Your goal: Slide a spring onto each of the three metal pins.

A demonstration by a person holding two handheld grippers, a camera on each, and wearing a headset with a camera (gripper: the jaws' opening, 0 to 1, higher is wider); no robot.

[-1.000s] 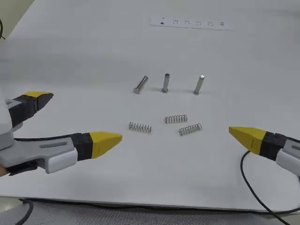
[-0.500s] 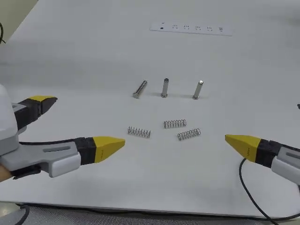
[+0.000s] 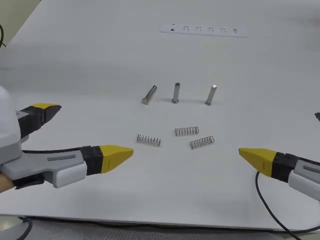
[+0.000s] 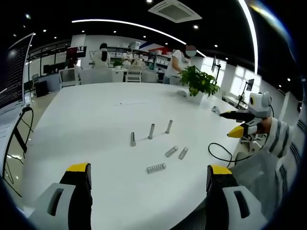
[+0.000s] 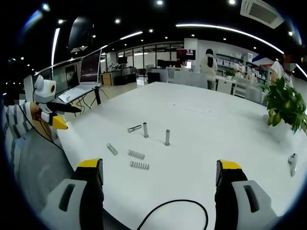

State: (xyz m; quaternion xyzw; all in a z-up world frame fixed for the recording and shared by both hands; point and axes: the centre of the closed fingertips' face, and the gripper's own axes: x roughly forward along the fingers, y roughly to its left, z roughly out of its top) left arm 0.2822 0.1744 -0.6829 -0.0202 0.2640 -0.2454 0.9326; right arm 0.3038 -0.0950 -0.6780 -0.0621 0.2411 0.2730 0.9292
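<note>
The left tool (image 3: 95,129) is spread wide with nothing between its yellow-tipped jaws. It is held low over the near-left part of the white surface (image 3: 75,60). The right tool (image 5: 159,166) is also spread and empty, near the front right, and its black cable (image 3: 265,200) runs off the near edge. Both point inward at the parts, which I read as a ready stance before a first pick. No spring is on a pin yet.

Between the tools three springs lie on their sides: the left spring (image 3: 149,140), the middle spring (image 3: 186,131) and the right spring (image 3: 201,142). They are near each other but apart, so each could be pinched singly.

Just beyond them is the row of metal pins. The middle pin (image 3: 176,93) and the right pin (image 3: 211,95) stand head-down with their shafts up, leaving open tops for a spring to drop over. The left pin (image 3: 149,94) leans hard and, in the right gripper view, seems to lie on its side. I judge it would need steadying while its spring goes on.

Farther back lies a white power strip (image 3: 203,30), its markings too small to read. No brand or writing can be made out on the pins, springs or tools.
</note>
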